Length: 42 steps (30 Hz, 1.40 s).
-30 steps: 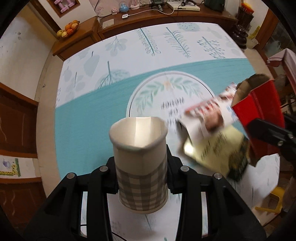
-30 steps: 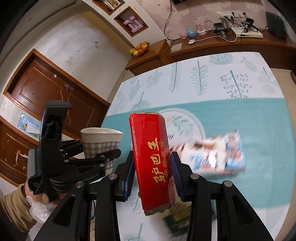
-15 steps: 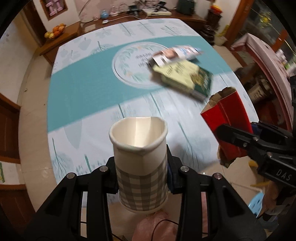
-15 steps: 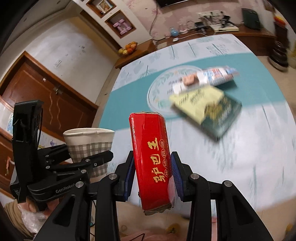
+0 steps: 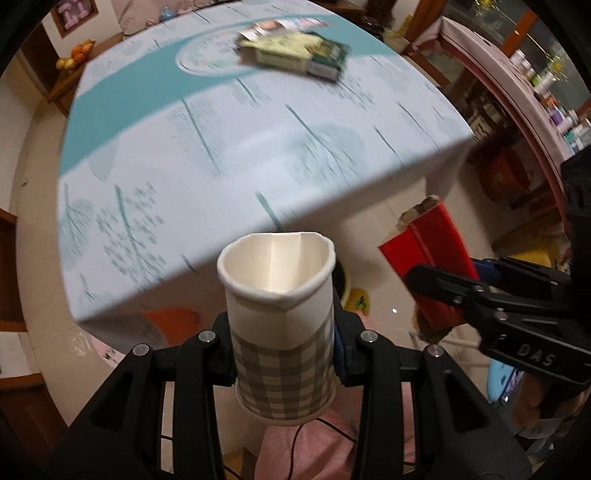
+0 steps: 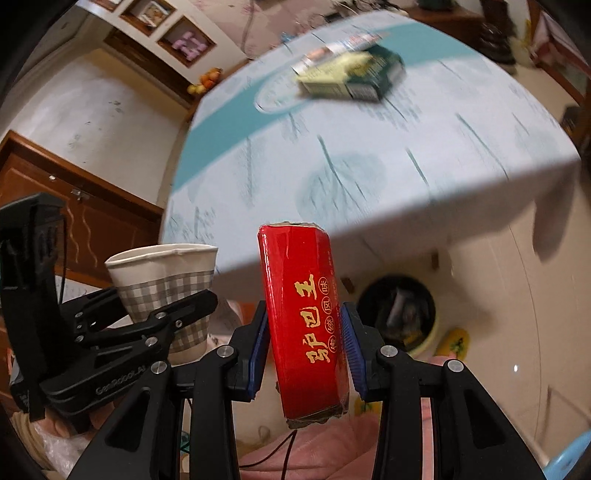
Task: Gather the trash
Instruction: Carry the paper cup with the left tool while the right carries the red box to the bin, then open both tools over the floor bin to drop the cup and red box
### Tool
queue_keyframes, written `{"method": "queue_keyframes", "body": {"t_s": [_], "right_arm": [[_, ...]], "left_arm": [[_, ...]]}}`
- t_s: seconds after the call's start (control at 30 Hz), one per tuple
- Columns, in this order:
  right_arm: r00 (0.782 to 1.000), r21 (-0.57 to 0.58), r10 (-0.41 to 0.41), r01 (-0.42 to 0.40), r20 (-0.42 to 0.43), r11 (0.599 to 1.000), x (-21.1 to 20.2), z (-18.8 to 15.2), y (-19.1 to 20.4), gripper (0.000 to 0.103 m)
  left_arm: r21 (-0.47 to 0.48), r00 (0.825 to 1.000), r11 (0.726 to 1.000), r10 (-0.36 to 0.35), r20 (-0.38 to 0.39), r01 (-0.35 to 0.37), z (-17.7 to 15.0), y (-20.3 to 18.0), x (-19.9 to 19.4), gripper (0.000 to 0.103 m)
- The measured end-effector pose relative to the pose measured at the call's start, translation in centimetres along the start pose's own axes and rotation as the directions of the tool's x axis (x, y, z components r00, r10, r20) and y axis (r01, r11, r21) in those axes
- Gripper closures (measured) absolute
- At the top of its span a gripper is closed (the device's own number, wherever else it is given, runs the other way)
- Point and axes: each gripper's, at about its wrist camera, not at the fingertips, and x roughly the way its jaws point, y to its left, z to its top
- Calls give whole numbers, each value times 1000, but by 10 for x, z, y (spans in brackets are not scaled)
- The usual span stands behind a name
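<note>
My left gripper [image 5: 282, 350] is shut on a squashed checked paper cup [image 5: 280, 317], held upright off the table's near edge; the cup also shows in the right wrist view [image 6: 166, 295]. My right gripper [image 6: 304, 343] is shut on a red box with gold characters [image 6: 303, 321], also seen in the left wrist view [image 5: 428, 266] to the right of the cup. A dark trash bin [image 6: 397, 310] with rubbish inside stands on the floor below the table, to the right of the red box. A green-yellow box [image 5: 295, 53] and a printed packet [image 5: 284, 26] lie on the far part of the table.
The table with a teal and white leaf-print cloth [image 5: 221, 147] fills the upper view, its edge just beyond both grippers. Pink clothing [image 6: 332, 450] is below the grippers. A wooden door [image 6: 74, 206] is at left; a shelf with bottles [image 5: 546, 85] at right.
Both grippers have pulled back from over the table to beyond its near edge, still holding the cup and the red box. The floor and the trash bin have come into view.
</note>
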Motion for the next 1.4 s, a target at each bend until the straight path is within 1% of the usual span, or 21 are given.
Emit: {"method": "queue_keyframes", "body": {"t_s": [0.07,0.17,0.27,0.37,0.5,0.7,0.8,0.93,1.03,1.1,1.13,1.17,1.2,1.23,1.27,1.33,1.4], "right_arm": [[1000,29,-13,14,-21,999,5,-20,-11,66],[998,66,-31,34,-46,997,16,-40,-28,66],[997,105,-42,50,-72,993,38,-54,-49,66],[993,149,-58,73,-103,986,68,-71,-75,66],[991,209,-66,90,-120,974,109,-91,-108,66],[987,275,-52,92,-151,957,164,-114,-152,66],[986,293,-46,91,-157,952,192,-113,-168,65],[987,281,-54,96,-152,955,226,-102,-182,65],[988,270,-53,91,-145,958,246,-89,-188,63],[990,272,-45,81,-137,959,255,-80,-192,61],[990,274,-40,75,-132,959,259,-77,-194,58],[991,277,-42,77,-130,958,263,-74,-197,58],[991,279,-47,81,-128,957,266,-71,-199,56],[991,280,-46,80,-124,957,269,-69,-201,52],[992,281,-45,77,-119,957,270,-67,-203,50],[992,280,-52,82,-113,956,273,-64,-205,43],[991,275,-59,89,-116,957,276,-62,-207,41]], "left_arm": [[14,1000,1000,-7,-13,7,-11,-12,9,69],[30,999,999,-10,-33,11,-24,-26,26,69],[41,998,999,-14,-63,17,-38,-41,57,69],[42,996,999,-14,-82,18,-47,-49,89,69],[23,995,999,-24,-100,26,-55,-55,139,68],[-46,994,999,-33,-103,28,-63,-49,205,67],[-96,994,994,-54,-96,45,-66,-40,234,67],[-125,995,992,-44,-89,33,-67,-31,266,67],[-137,996,990,-33,-77,22,-66,-25,286,64],[-142,997,990,-24,-75,13,-65,-22,299,58],[-145,997,989,-16,-73,5,-65,-18,303,51],[-151,998,989,-11,-69,1,-64,-14,304,46],[-163,998,987,-14,-62,4,-64,-11,308,45],[-170,998,985,-17,-60,6,-64,-9,311,41],[-179,998,984,-18,-59,7,-64,-6,313,38],[-190,998,982,-7,-61,-4,-63,-2,318,38],[-185,997,982,10,-71,-23,-63,-2,322,37]]}}
